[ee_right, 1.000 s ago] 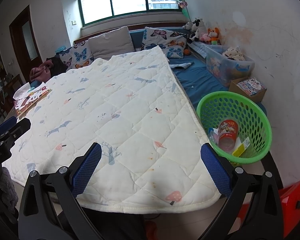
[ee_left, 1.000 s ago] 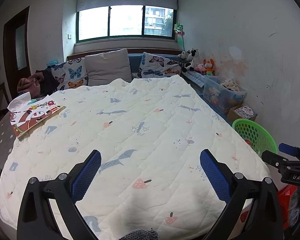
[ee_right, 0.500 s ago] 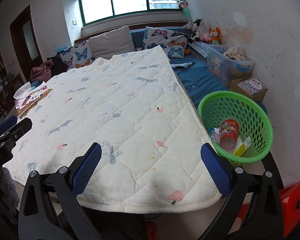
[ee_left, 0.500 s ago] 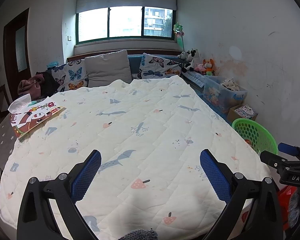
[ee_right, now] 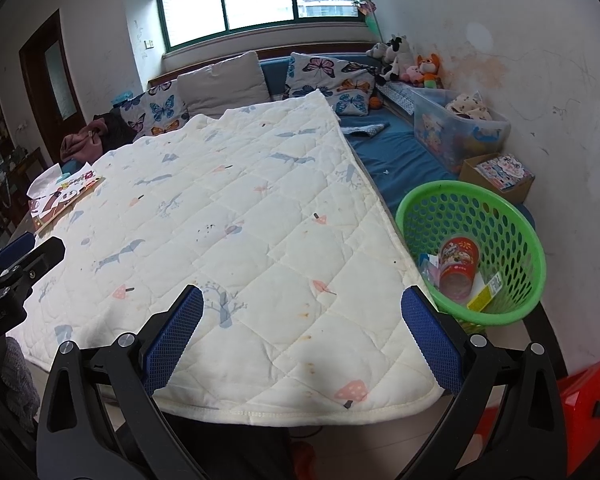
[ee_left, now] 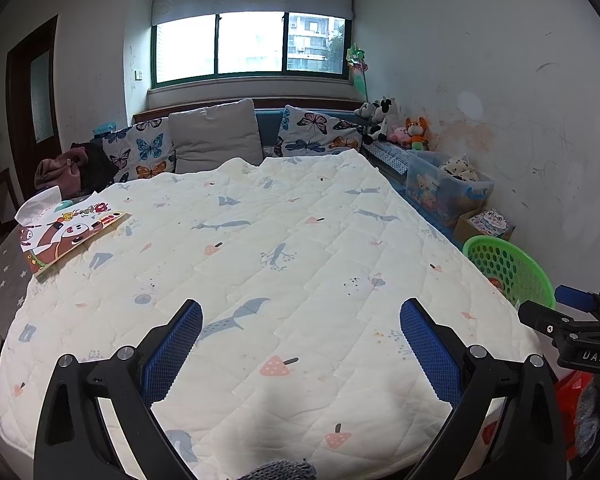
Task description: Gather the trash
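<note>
A green plastic basket stands on the floor right of the bed; it also shows in the left wrist view. It holds a red cup and several wrappers. My left gripper is open and empty over the near end of the white quilt. My right gripper is open and empty over the quilt's near right corner, left of the basket. A tissue box with a picture book lies at the quilt's far left.
Pillows line the headboard under the window. A clear storage box, a cardboard box and plush toys stand along the right wall. A red object sits on the floor at lower right.
Both views have shifted only slightly. Both grippers stay open and empty; the basket and quilt are unchanged.
</note>
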Motion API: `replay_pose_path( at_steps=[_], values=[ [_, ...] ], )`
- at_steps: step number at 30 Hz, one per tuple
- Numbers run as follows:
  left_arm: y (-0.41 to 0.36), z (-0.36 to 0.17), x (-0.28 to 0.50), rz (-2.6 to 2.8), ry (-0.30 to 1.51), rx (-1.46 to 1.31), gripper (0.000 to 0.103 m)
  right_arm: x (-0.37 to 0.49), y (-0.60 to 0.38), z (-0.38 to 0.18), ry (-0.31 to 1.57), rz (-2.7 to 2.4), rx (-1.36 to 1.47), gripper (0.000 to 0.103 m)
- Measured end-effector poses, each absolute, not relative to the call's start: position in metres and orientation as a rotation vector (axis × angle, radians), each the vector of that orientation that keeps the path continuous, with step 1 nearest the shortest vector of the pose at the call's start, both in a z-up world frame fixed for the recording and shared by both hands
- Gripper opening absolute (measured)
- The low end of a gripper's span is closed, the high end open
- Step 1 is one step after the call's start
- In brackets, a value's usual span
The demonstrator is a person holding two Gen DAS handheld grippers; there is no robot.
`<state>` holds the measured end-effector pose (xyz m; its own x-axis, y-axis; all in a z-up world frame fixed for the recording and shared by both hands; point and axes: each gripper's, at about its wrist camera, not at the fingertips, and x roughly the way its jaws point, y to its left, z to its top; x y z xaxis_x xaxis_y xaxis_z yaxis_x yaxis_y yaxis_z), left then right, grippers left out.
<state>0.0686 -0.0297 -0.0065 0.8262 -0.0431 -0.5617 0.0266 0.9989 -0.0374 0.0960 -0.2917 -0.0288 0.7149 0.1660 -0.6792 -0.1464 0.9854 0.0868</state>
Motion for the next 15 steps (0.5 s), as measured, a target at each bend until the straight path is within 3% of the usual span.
replay_pose_path(
  at_steps=[15],
  values=[
    [-0.0324,-0.0044,0.0695,-0.031,0.592,-0.026,0.096,0.0958,-0.2920,-0.0290,0.752,0.175,0.030,0.098]
  ],
)
